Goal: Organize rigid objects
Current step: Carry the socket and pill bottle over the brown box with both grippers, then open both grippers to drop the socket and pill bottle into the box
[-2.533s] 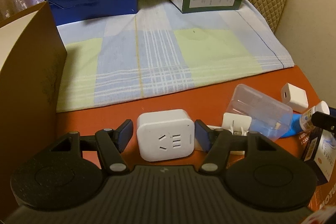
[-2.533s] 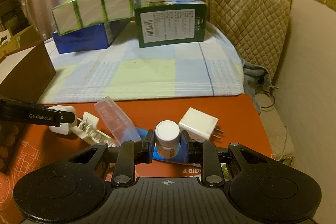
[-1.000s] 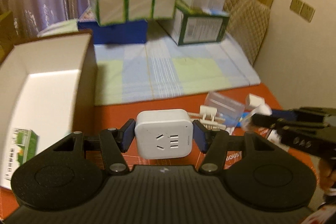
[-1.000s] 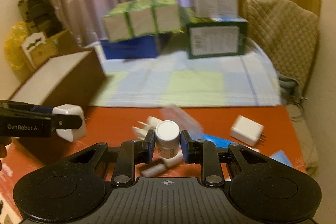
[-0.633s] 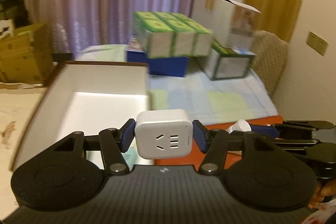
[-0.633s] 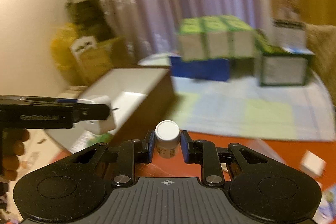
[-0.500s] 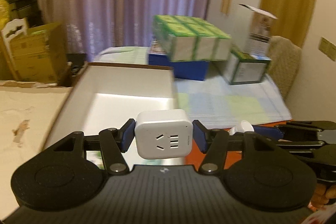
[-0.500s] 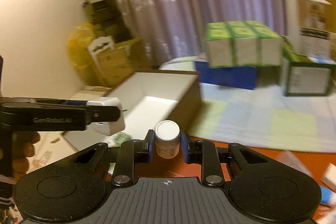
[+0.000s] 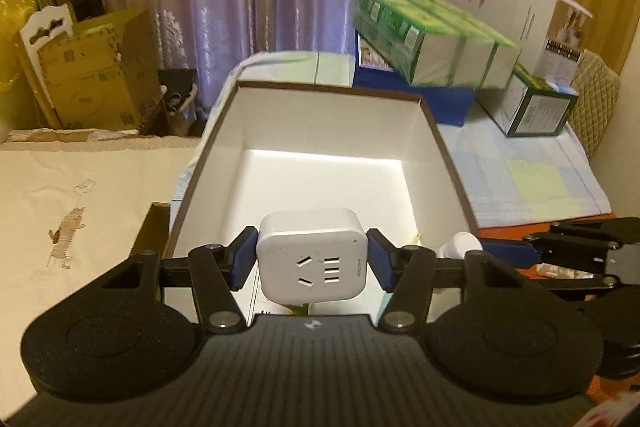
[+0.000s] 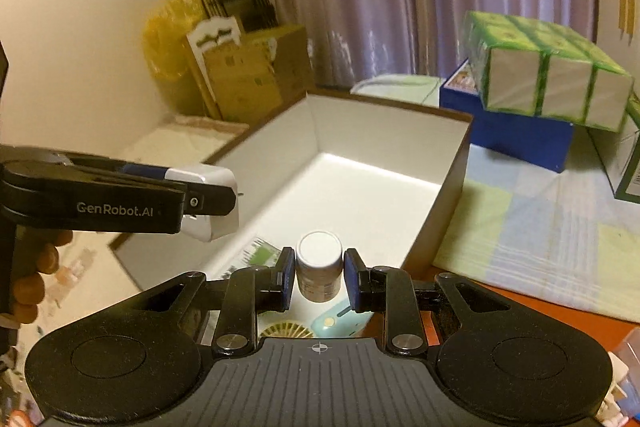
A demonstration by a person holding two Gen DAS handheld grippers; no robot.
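My left gripper (image 9: 311, 259) is shut on a white socket adapter (image 9: 312, 261) and holds it above the near end of a brown box with a white inside (image 9: 320, 123). It also shows in the right wrist view (image 10: 208, 203), with the adapter (image 10: 218, 183) in its jaws. My right gripper (image 10: 319, 277) is shut on a small white-capped bottle (image 10: 319, 265), held over the box's near right corner (image 10: 452, 163). The right gripper shows at the right of the left wrist view (image 9: 516, 255), with the bottle cap (image 9: 460, 243) visible.
Small packages (image 10: 262, 253) lie at the box's near end. Green tissue packs (image 9: 432, 39) sit on a blue box (image 9: 400, 87) on the checked cloth (image 9: 532, 183). A green carton (image 9: 540, 107) stands at the right. Cardboard boxes (image 9: 92, 67) stand far left.
Both grippers lifted their objects off the orange table and swung left. They now hover over the open box, which fills the middle of both views.
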